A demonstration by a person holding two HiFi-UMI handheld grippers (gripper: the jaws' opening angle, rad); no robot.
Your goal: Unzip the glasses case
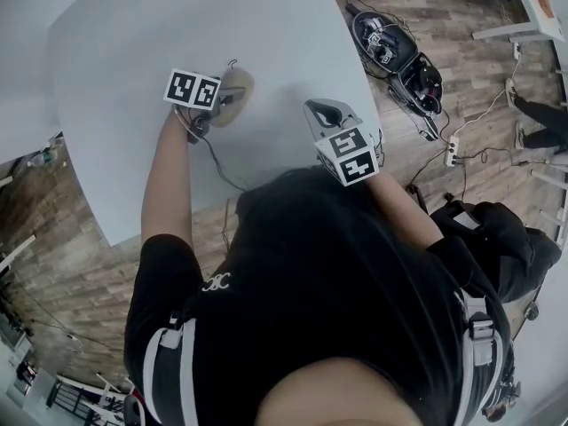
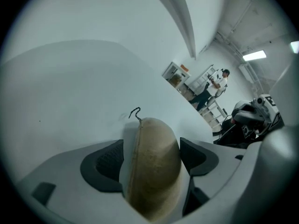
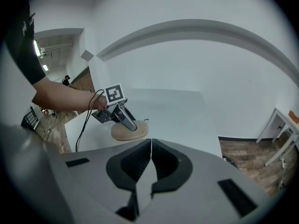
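A tan oval glasses case [image 1: 238, 85] lies on the white table [image 1: 275, 25], its dark zipper cord [image 2: 135, 112] curling off the far end. My left gripper [image 1: 227, 105] straddles the case [image 2: 154, 167] with its jaws wide; a strip of table shows between the left pad [image 2: 105, 164] and the case, so it is open. In the right gripper view the left gripper [image 3: 125, 119] reaches down over the case [image 3: 129, 133]. My right gripper [image 1: 321, 112] hovers to the right of the case, near the table's edge, shut with nothing between its pads [image 3: 140, 160].
The table's right edge [image 1: 368, 96] drops to a wooden floor with black gear [image 1: 399, 56], cables and a power strip [image 1: 451, 149]. A person [image 2: 217, 83] stands by shelving far across the room. A cable [image 1: 217, 162] trails from the left gripper.
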